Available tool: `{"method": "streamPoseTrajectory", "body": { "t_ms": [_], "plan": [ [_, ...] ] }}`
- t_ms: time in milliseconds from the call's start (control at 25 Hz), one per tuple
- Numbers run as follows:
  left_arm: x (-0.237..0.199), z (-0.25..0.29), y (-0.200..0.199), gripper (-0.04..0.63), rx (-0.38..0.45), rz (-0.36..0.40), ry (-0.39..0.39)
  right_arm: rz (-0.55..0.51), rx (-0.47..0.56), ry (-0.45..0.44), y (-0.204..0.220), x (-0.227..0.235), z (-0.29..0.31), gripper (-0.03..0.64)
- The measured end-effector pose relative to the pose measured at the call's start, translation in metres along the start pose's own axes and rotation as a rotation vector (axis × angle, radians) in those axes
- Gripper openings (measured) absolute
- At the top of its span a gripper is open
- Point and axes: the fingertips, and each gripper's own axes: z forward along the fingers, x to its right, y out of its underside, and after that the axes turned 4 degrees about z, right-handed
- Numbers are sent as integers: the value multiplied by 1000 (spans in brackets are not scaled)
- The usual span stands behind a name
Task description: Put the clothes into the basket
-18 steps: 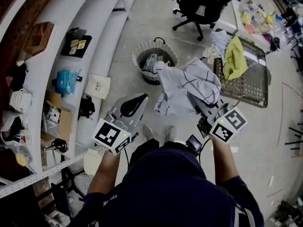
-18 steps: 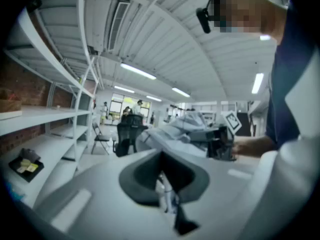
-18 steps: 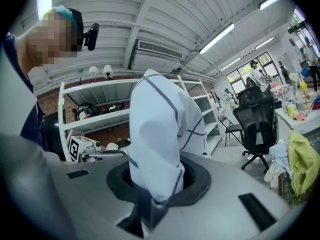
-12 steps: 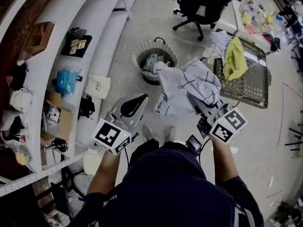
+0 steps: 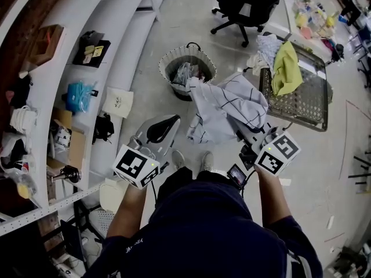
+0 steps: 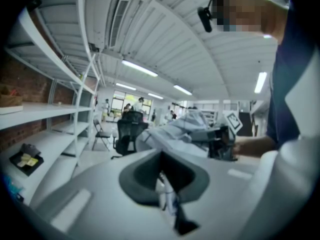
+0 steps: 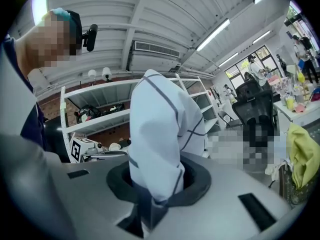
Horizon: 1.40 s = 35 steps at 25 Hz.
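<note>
A white shirt with thin dark checks [image 5: 232, 106] hangs bunched from my right gripper [image 5: 253, 138], which is shut on it at about waist height. In the right gripper view the shirt [image 7: 157, 134] rises out of the right gripper [image 7: 150, 204] and fills the middle. The round wire basket [image 5: 168, 62] stands on the floor just beyond the shirt, with some clothes inside. My left gripper [image 5: 159, 131] is held level to the left of the shirt, apart from it. In the left gripper view the left gripper [image 6: 167, 199] has its jaws together with nothing in them.
White curved shelves [image 5: 87, 97] with small items run along the left. A black office chair [image 5: 246, 4] stands behind the basket. To the right a metal mesh tray [image 5: 301, 106] carries a yellow-green cloth [image 5: 287, 68] and other clothes. The person's shoes [image 5: 191, 160] show below the shirt.
</note>
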Motion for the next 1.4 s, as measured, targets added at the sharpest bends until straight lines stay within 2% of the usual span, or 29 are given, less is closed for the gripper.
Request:
{"method": "streamPoseTrajectory", "body": {
  "t_ms": [720,1120,1400],
  "plan": [
    [44,27,-1,5,-21,26,-63,3,-2,-61,-3,28,-48,83],
    [23,32,6,5,-23,-1,-76,-3,-16,-48,-9,42,-33,83],
    [-21,41,15,5,-27,-27,-57,2,-36,-25,-9,54,7,83]
  ]
}}
